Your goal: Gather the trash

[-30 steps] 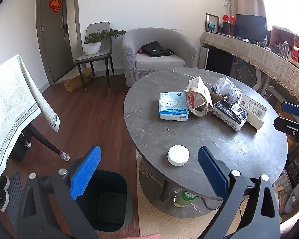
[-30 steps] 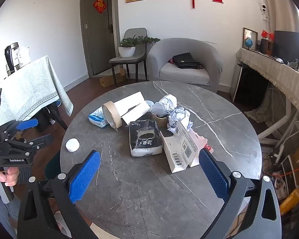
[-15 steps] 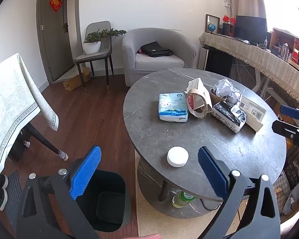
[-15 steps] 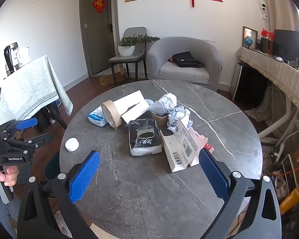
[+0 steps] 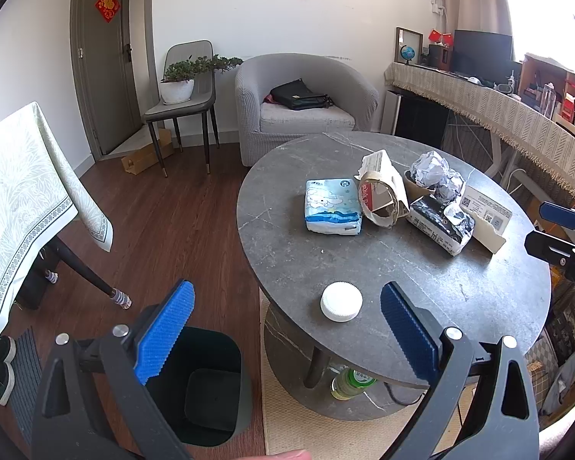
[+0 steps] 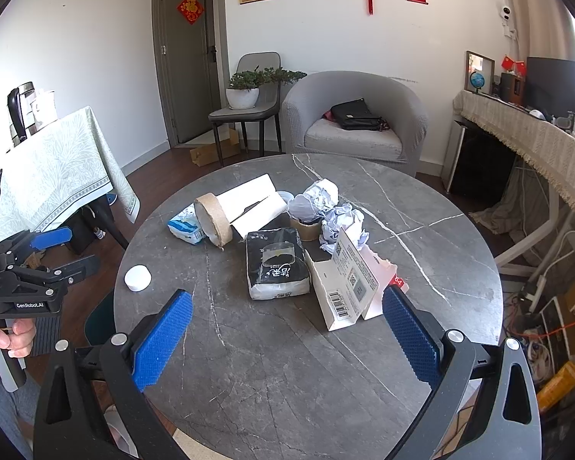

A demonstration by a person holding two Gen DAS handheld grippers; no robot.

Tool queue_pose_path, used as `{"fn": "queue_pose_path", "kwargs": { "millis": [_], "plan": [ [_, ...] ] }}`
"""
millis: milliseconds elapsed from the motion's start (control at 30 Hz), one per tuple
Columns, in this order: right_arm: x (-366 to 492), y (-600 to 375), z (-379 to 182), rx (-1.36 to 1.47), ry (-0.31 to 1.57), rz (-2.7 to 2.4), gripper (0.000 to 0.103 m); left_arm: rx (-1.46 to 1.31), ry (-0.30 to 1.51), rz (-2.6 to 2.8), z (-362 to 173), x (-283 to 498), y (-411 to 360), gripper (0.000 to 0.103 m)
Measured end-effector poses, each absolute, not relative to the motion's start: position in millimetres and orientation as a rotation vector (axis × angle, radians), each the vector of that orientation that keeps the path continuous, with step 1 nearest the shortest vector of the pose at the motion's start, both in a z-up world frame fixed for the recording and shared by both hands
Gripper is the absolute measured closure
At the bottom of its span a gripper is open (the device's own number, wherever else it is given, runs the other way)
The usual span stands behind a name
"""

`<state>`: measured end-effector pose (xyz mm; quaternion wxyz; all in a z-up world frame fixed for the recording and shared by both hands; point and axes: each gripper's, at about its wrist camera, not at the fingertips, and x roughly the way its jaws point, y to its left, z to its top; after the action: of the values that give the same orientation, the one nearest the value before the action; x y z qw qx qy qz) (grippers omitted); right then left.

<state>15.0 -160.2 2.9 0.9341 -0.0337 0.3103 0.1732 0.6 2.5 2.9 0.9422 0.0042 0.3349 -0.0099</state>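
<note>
Round grey worktop point(image 6: 421, 268) holds trash mid-surface, white cap point(image 5: 341, 301) at its near-left edge above the bin point(image 5: 203, 383); left hand-held gripper point(image 5: 285, 331) and right hand-held gripper point(image 6: 287, 339) both wide, empty; cap looks light, rigid, pinch across rim.

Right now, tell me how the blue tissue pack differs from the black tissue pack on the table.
The blue tissue pack is pale blue with a cartoon print; the black tissue pack is black with white lettering. The blue one looks sealed on top, while the black one has an opened oval slot. The blue one lies next to the cardboard tape roll; the black one sits beside the white box. Both are soft packs lying flat on the grey table.
</note>
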Motion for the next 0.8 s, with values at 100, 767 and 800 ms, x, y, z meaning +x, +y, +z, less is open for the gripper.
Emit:
{"fn": "queue_pose_path", "kwargs": {
  "millis": [100, 767, 800],
  "plan": [
    [14.8, -160.4, 2.8, -0.069, 0.635, 0.353, 0.003, 0.008, 0.681, -0.021, 3.1, 0.2, 2.2, 0.004],
    [14.2, -161.5, 3.5, -0.065, 0.632, 0.354, 0.003, 0.011, 0.683, -0.024, 0.9, 0.6, -1.6, 0.004],
    [14.2, -161.8, 3.7, -0.065, 0.632, 0.353, 0.003, 0.012, 0.683, -0.025, 0.9, 0.6, -1.7, 0.004]
  ]
}}
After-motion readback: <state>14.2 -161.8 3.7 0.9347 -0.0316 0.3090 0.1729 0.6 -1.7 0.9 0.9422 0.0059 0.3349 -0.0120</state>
